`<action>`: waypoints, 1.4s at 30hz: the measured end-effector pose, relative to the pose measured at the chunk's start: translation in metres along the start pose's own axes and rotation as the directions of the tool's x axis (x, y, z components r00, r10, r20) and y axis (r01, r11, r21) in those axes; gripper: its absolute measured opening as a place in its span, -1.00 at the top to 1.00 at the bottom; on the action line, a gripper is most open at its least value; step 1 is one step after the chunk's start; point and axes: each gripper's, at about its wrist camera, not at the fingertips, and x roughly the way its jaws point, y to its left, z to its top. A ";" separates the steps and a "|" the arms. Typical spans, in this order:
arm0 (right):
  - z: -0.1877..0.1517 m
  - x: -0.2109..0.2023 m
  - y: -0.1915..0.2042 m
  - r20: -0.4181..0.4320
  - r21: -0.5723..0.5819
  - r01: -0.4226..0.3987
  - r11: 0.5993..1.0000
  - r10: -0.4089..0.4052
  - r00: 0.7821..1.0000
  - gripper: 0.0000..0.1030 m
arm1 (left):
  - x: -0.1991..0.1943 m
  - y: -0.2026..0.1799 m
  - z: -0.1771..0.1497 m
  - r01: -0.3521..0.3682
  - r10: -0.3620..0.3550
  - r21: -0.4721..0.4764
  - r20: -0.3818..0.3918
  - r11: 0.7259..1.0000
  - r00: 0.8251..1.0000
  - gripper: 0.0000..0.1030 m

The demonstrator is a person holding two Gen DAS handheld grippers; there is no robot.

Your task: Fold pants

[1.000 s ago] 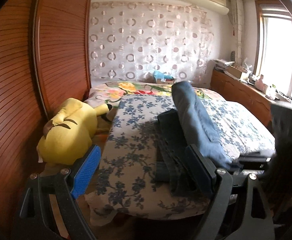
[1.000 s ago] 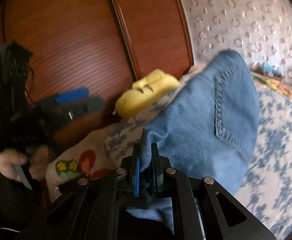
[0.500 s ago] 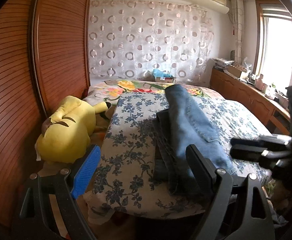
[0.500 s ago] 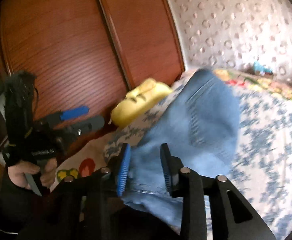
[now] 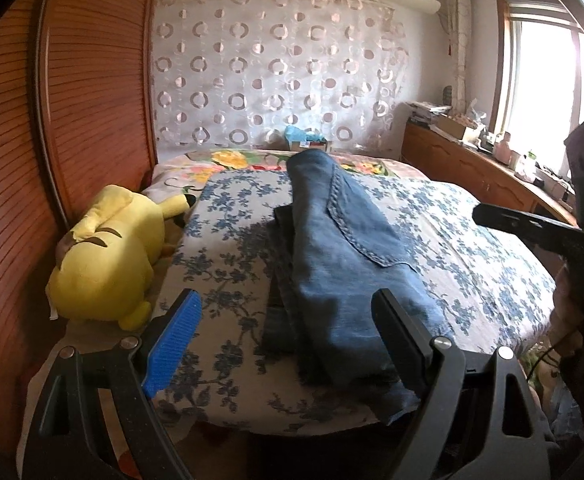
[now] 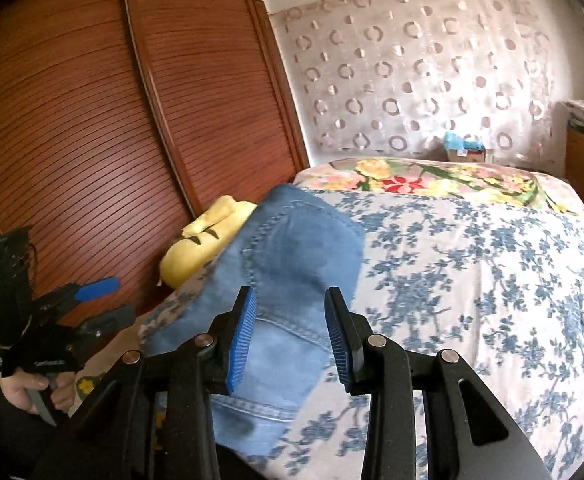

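Observation:
Folded blue jeans (image 5: 340, 264) lie in a long stack on the floral bed cover (image 5: 227, 248), with a back pocket on top; they also show in the right wrist view (image 6: 292, 280). My left gripper (image 5: 287, 332) is open and empty, held just before the bed's near edge, with the jeans' near end between its fingers' line of sight. My right gripper (image 6: 289, 328) is open and empty, just above the near part of the jeans. Each gripper also appears in the other's view: the left gripper (image 6: 91, 300) and the right gripper (image 5: 532, 228).
A yellow plush toy (image 5: 107, 256) lies on the bed's left side against the wooden wardrobe doors (image 5: 71, 100). A patterned curtain (image 5: 275, 76) hangs behind the bed. A wooden counter (image 5: 492, 172) with clutter runs under the window on the right.
My right gripper opened and let go of the jeans, then drew back. The raised half of the jeans dropped flat onto the stack. My left gripper stayed open and nearly still.

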 end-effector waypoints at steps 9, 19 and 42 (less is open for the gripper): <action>-0.007 0.006 0.005 -0.021 -0.031 0.075 0.997 -0.075 0.997 0.08 | 0.017 -0.017 -0.012 0.040 -0.039 0.013 -0.049 0.999 0.998 -0.69; -0.004 0.036 0.016 -0.082 -0.024 0.066 0.998 -0.068 0.994 0.03 | 0.045 -0.016 -0.035 0.029 -0.028 0.002 -0.142 1.000 0.989 -0.69; 0.016 0.114 0.014 -0.188 -0.110 0.084 0.990 -0.103 0.977 -0.02 | 0.047 -0.010 -0.043 0.046 -0.048 -0.021 -0.150 0.999 0.987 -0.69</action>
